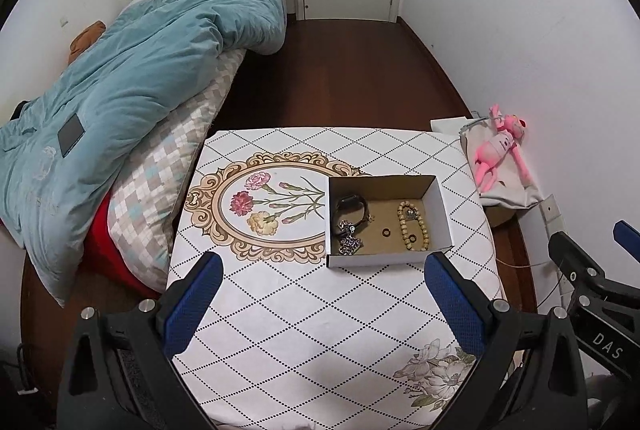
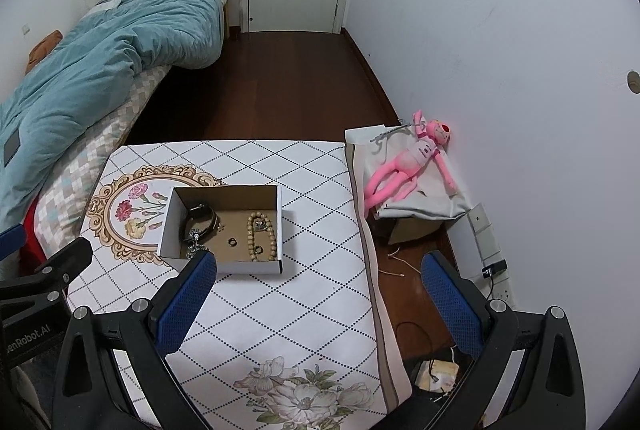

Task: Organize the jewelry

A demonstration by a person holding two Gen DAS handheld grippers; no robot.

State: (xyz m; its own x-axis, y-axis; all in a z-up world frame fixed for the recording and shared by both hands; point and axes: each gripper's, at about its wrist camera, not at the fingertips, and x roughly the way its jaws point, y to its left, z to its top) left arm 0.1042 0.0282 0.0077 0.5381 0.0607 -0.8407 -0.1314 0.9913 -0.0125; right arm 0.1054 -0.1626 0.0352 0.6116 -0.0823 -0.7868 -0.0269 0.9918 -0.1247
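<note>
Both tongs hanging wide apart, gripping nothing: left tongs (image 1: 324, 270) over the counter (image 1: 304, 310) just near of the box (image 1: 444, 226), right tongs (image 2: 320, 272) at its right edge. Box holding beads (image 1: 412, 226), watch (image 1: 352, 209), chain (image 1: 349, 244), ring (image 1: 386, 232). Writing showing: "DAS" on the right tongs, "enRobot.AI" on the left.
</note>
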